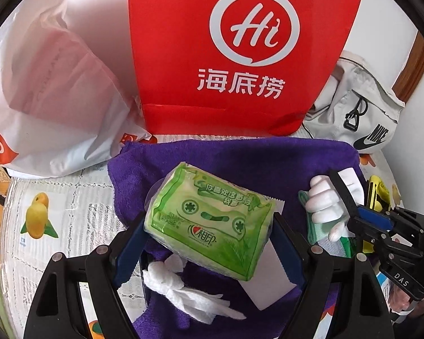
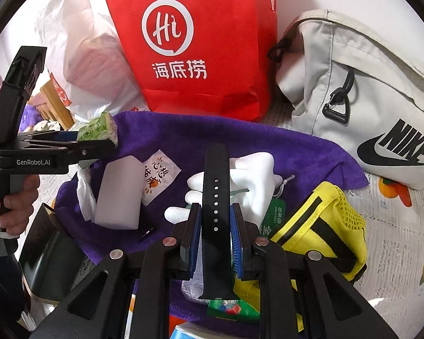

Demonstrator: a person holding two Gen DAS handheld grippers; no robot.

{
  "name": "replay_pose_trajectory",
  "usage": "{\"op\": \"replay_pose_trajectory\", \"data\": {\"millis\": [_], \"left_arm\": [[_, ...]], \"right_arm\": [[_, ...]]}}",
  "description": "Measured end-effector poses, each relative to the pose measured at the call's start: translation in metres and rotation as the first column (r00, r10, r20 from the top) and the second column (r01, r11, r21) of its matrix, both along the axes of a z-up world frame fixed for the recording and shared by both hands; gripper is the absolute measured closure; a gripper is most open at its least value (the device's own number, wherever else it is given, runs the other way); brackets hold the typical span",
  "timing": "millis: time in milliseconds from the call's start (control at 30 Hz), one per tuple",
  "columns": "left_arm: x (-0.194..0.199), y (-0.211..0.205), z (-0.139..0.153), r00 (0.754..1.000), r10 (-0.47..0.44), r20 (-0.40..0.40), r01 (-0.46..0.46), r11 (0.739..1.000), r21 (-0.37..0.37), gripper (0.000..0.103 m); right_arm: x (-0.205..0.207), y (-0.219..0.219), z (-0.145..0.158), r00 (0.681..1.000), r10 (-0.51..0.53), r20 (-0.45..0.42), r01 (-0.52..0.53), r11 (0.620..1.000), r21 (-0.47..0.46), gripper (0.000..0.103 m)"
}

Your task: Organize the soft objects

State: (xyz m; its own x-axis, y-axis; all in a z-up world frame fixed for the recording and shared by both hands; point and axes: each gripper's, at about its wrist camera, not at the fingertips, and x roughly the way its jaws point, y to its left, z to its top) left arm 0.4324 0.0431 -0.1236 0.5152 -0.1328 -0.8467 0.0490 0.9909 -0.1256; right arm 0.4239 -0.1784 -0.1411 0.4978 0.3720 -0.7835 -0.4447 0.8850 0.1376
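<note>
Item one: our left gripper point(image 1: 209, 226) was clamped on the green tissue pack point(image 1: 212, 223), held above the purple towel point(image 1: 240, 155). Item two: our right gripper point(image 2: 215, 234) was clamped on the black strap point(image 2: 215, 197), over the white glove point(image 2: 254, 180) lying on that towel.

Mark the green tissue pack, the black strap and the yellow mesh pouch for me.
green tissue pack point(image 1: 212, 223): left wrist view, printed top face.
black strap point(image 2: 215, 197): right wrist view, the holed stretch.
yellow mesh pouch point(image 2: 325, 226): right wrist view, yellow front panel.
</note>
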Motion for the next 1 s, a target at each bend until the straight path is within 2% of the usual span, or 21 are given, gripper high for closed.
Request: {"op": "replay_pose_trajectory", "data": {"millis": [233, 367, 533, 667, 833, 1000], "left_arm": [[0.0, -0.003, -0.004, 1.0, -0.01, -0.013, 0.01, 1.0, 0.001, 0.02], [0.003, -0.002, -0.009, 0.999, -0.013, -0.034, 0.012, 1.0, -0.028, 0.02], [0.002, -0.004, -0.012, 0.999, -0.03, -0.041, 0.029, 0.999, -0.041, 0.02], [0.0, -0.007, -0.011, 0.999, -0.033, -0.037, 0.032, 0.999, -0.03, 0.018], [-0.001, -0.01, -0.006, 0.999, -0.042, -0.01, 0.041, 0.998, -0.037, 0.008], [-0.004, -0.01, 0.001, 1.0, -0.03, -0.003, 0.03, 0.999, -0.02, 0.008]], "right_arm": [[0.0, 0.001, -0.002, 1.0, 0.003, -0.005, -0.003, 1.0, -0.007, 0.082], [0.001, 0.001, -0.002, 1.0, 0.002, -0.01, -0.002, 1.0, -0.001, 0.08], [-0.001, 0.0, -0.001, 1.0, 0.0, -0.007, 0.0, 1.0, 0.005, 0.061], [-0.004, 0.0, 0.003, 1.0, 0.008, 0.009, -0.008, 1.0, 0.005, 0.055], [-0.007, 0.003, 0.004, 1.0, 0.01, 0.016, -0.01, 1.0, 0.004, 0.049], [-0.008, 0.001, 0.008, 1.0, -0.001, 0.028, 0.001, 1.0, 0.007, 0.045]]}}
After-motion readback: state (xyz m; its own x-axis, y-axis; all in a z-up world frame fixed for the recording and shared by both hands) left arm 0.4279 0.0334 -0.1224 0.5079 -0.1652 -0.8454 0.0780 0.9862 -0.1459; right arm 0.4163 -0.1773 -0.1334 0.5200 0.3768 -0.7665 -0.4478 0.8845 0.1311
